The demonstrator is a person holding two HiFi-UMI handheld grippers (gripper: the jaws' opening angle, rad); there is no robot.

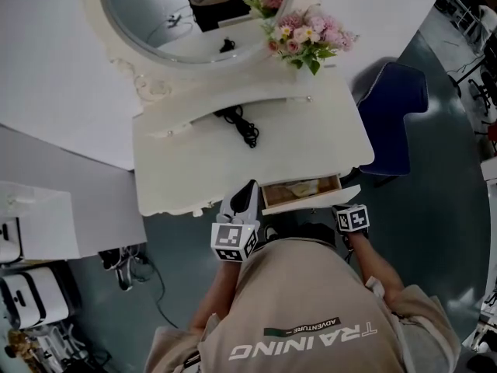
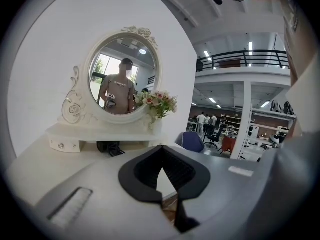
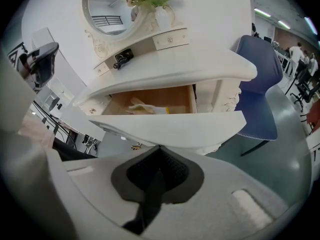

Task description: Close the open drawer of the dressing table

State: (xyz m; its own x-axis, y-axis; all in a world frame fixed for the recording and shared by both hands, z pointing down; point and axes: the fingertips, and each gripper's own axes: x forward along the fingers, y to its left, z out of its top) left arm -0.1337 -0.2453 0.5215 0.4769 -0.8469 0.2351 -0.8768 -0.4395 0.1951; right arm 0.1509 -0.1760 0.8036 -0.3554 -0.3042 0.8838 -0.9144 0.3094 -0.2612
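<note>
Grey-green flooring (image 1: 435, 208) and a white wall frame a white, ornately carved dressing table (image 1: 194, 162) whose shallow wood-lined drawer (image 1: 303, 191) stands pulled out at the front right, just under the tabletop. A pale yellowish item (image 3: 145, 108) lies inside it. An oval mirror (image 1: 171, 14) rises at the back, with a bouquet of pink flowers (image 1: 311, 36) beside it and a coiled black cord (image 1: 242, 124) on the tabletop. A dark blue chair (image 1: 396, 107) sits to the right of the table.

The person stands at the table's front, holding both tools. The left gripper (image 1: 250, 188) points at the tabletop's front edge just left of the drawer, its jaws brought together at the tips with nothing between them. The right gripper (image 3: 159, 146) is at the lower edge of the drawer's white front panel, jaws likewise closed and empty; whether they touch the panel cannot be told.
</note>
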